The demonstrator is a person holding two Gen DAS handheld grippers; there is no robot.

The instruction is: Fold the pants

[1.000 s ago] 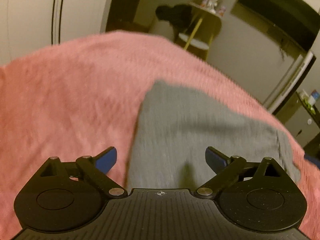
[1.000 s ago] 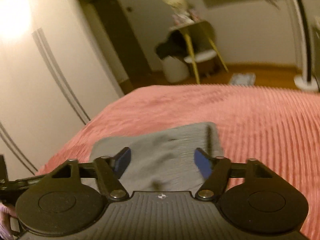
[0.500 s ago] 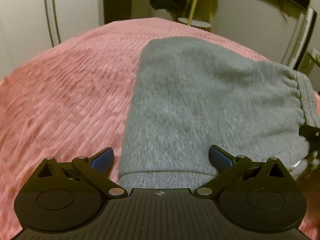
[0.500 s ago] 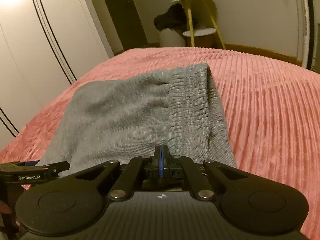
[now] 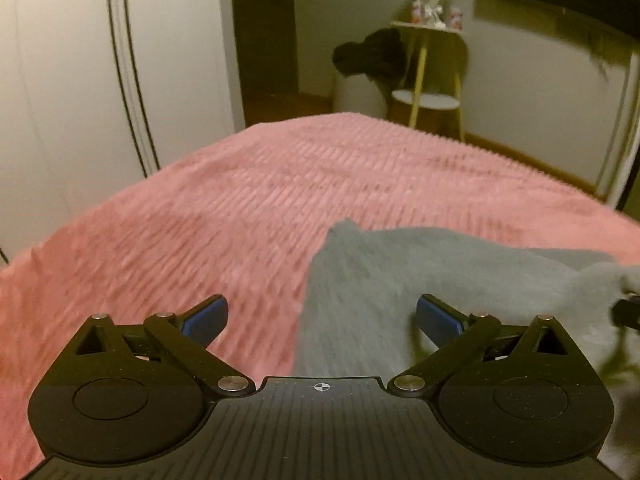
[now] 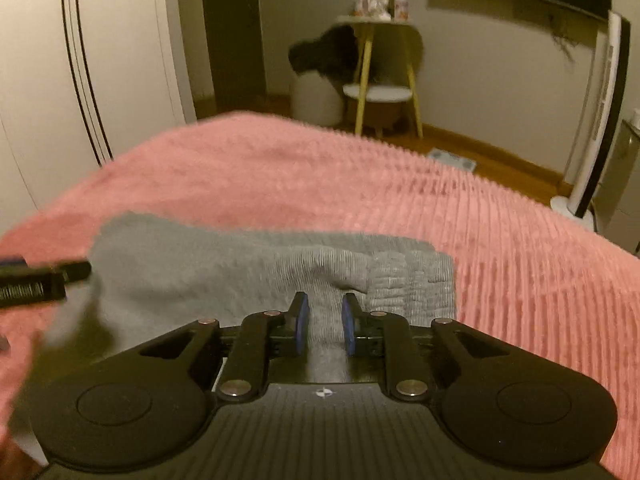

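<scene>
I see the gray pants [image 6: 240, 272] lying folded on the pink ribbed bedspread [image 6: 500, 240], right in front of both tools. My right tool [image 6: 323, 326] points down at the ribbed waistband end of the pants; its blue pads [image 6: 301, 322] stand a narrow gap apart and are opening. Gray cloth shows in that gap, but the pads do not press on it as far as I can see. To the left of this tool, the tip of my left tool [image 6: 36, 278] pokes in over the near left edge of the pants, blurred.

From the left wrist camera, my left tool [image 5: 322, 316] has its blue pads [image 5: 206, 316] wide apart, holding nothing. The left edge of the pants [image 5: 440, 272] runs between them: the left pad is over bare bedspread [image 5: 200, 220], the right pad over gray cloth. At the far right of that view a dark tip of the right tool [image 5: 626, 312] shows against the bunched cloth.

Beyond the bed stand a white wardrobe [image 5: 80, 100] and a small side table [image 5: 430, 60] with yellow legs.
</scene>
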